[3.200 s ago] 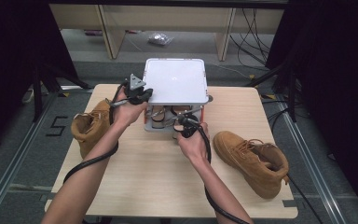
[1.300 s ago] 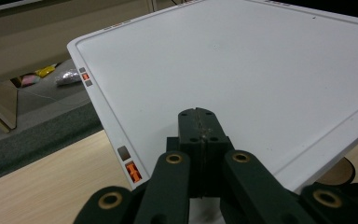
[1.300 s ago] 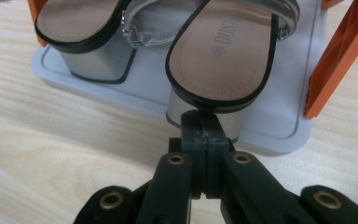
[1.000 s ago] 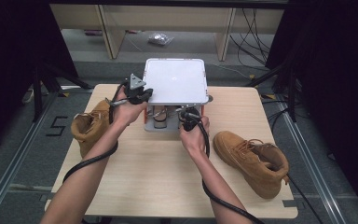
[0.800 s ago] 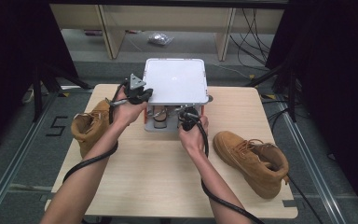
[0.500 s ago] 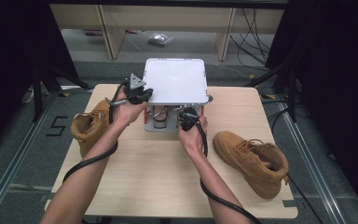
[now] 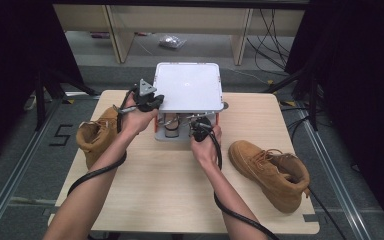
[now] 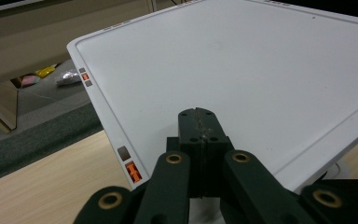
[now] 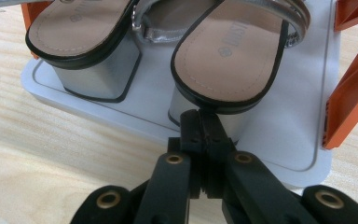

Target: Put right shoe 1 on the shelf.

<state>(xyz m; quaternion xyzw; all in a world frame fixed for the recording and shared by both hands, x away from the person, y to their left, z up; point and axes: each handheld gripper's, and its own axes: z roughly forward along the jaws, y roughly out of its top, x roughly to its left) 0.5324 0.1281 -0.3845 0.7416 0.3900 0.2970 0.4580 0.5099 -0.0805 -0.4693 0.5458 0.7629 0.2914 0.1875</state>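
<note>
Overhead, the high view showed a wooden counter with a small two-tier shoe rack at its far middle, its white top shelf facing up. The left hand-held gripper sat at the left edge of that shelf, gripped in the person's left hand. The right hand-held gripper was lower, at the near edge of the rack, pointing in under the top shelf. A tan boot lay on the counter's left side, partly behind the left forearm, and a second tan boot lay well apart on the right.

Next, the left gripper view showed the left hand-held gripper with its jaws pressed together and nothing between them, its tip over the near edge of the white top shelf. Small orange and grey marks ran along the shelf's rim.

Finally, the right gripper view showed the right hand-held gripper with its jaws together too, and empty. Its tip was just at the back of the heel of a silver block-heeled sandal, though whether it touched I could not tell. That sandal stood on the rack's white bottom tray, with a matching sandal beside it. Orange plastic supports rose at the tray's right side.
</note>
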